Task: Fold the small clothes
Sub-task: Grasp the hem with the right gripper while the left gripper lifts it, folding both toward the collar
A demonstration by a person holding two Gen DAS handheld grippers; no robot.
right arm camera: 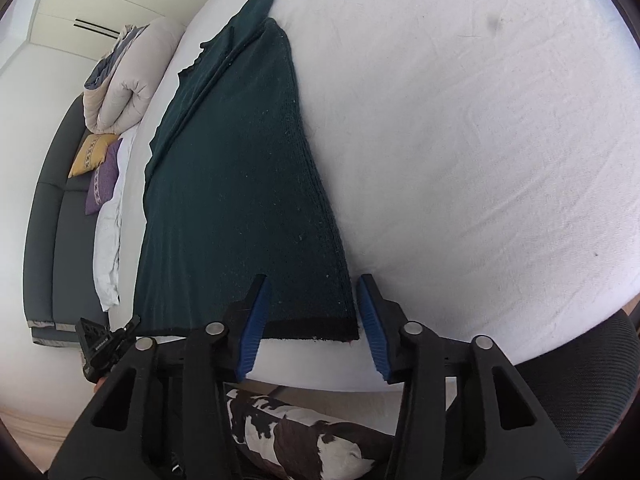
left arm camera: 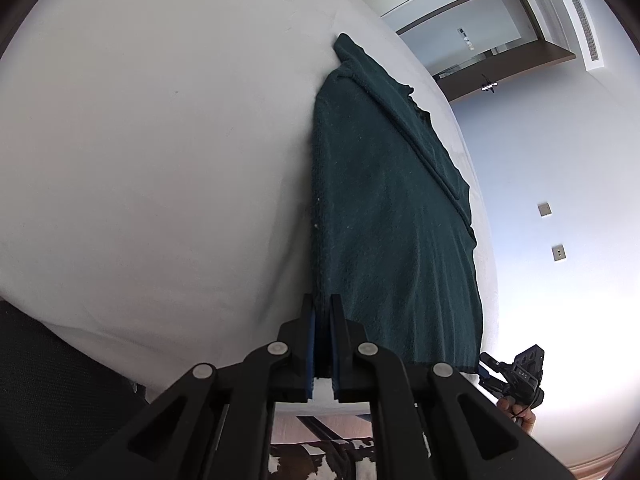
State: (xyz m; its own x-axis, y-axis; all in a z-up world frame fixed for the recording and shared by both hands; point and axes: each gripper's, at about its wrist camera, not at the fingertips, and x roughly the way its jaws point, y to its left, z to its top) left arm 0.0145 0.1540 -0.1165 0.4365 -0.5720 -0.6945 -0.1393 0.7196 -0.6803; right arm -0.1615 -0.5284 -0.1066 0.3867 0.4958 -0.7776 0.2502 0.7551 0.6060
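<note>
Garment: dark green knit point(left arm camera: 384, 208), folded lengthwise into a long narrow strip, with a darker black hem band at the near end point(right arm camera: 308, 326); a sleeve or flap lies along one long edge.
Where it lies: flat on the white sheet point(left arm camera: 140, 140) of a bed, near the bed's edge, its hem pointing toward the person.
Left gripper point(left arm camera: 323, 312): jaws clenched together on the near corner of the garment, blue pads pressed against the cloth between them.
Right gripper point(right arm camera: 310, 312): jaws spread wide, straddling the other hem corner; the blue pads point(right arm camera: 254, 332) stand on either side of the cloth and do not press it.
Elsewhere on the bed: a rolled beige duvet point(right arm camera: 128, 92), a yellow cushion point(right arm camera: 90, 154) and a purple cushion point(right arm camera: 104, 184) by the dark headboard.
Below the bed edge: a brown-and-white cowhide rug point(right arm camera: 304, 436) on the floor.
At the side: black mesh chair back point(right arm camera: 580, 384).
</note>
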